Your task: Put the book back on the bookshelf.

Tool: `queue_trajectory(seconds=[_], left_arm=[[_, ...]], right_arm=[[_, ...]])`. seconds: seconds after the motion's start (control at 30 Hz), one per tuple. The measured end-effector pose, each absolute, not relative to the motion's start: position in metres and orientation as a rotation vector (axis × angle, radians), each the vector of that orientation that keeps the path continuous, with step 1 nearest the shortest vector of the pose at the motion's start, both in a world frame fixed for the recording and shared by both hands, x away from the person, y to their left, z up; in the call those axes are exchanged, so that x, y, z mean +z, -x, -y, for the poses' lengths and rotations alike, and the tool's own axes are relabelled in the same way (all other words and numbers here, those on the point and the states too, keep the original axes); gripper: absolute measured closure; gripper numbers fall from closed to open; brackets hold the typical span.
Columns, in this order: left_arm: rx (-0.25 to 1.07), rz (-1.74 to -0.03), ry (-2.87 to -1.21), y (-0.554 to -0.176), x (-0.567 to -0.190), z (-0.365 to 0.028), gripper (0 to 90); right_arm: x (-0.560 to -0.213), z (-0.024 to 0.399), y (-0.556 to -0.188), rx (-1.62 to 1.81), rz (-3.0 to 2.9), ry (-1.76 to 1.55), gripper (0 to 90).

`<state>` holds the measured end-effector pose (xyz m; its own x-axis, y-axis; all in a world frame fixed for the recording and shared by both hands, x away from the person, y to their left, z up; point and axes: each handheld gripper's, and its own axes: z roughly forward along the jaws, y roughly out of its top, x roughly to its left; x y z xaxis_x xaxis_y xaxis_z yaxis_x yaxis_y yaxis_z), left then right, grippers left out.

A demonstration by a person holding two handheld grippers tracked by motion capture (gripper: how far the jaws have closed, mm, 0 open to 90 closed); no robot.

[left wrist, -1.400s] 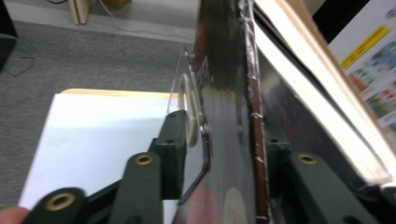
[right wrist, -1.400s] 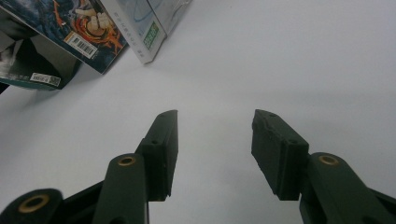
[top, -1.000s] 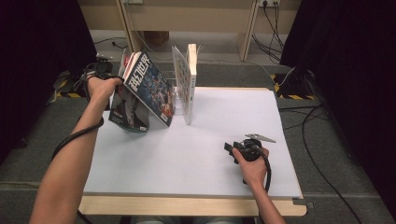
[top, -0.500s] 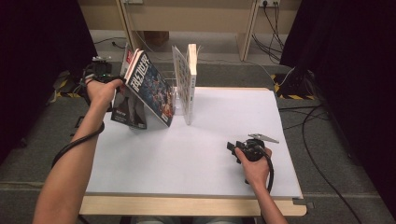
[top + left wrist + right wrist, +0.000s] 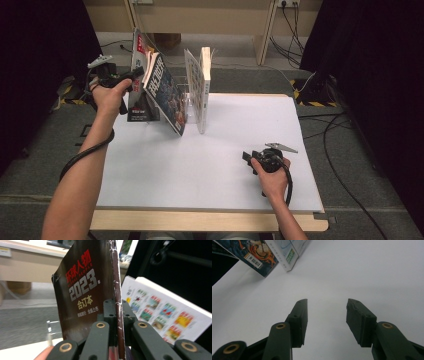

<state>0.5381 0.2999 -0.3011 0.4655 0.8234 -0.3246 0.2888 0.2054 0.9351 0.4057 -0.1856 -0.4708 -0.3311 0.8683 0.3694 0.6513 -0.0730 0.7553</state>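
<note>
The left claw (image 5: pixel 134 75) pinches the spine of a dark magazine (image 5: pixel 85 290), holding it tilted at about ten o'clock over the white surface (image 5: pixel 210 165), just beside the upright book (image 5: pixel 202 90) in a clear stand. The right claw (image 5: pixel 326 315) is spread and holds nothing, at five o'clock, well apart.

The magazine (image 5: pixel 85 297) is showing a dark brown cover with red and white letters. The book (image 5: pixel 165 315) beside it is showing white pages with small colourful pictures.
</note>
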Motion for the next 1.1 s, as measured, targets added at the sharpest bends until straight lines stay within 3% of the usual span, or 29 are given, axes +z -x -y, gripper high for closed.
queue_trajectory(seconds=[0.47, 0.77, 0.93, 1.1], left_arm=[[0.78, -1.088, -1.361, -0.552, -0.329, -0.31, 85.9], [0.977, -1.025, -1.341, -0.531, -0.354, -0.314, 81.5], [0.936, -1.066, -1.36, -0.521, -0.351, -0.319, 77.2], [0.839, -1.112, -1.369, -0.521, -0.353, -0.324, 80.4]], right_arm=[[-0.474, 0.185, -0.406, 1.354, -1.969, -1.648, 53.0], [-0.477, 0.183, -0.405, 1.344, -1.983, -1.639, 53.1], [-0.476, 0.182, -0.405, 1.346, -1.983, -1.635, 53.1], [-0.477, 0.18, -0.404, 1.346, -1.988, -1.638, 53.0]])
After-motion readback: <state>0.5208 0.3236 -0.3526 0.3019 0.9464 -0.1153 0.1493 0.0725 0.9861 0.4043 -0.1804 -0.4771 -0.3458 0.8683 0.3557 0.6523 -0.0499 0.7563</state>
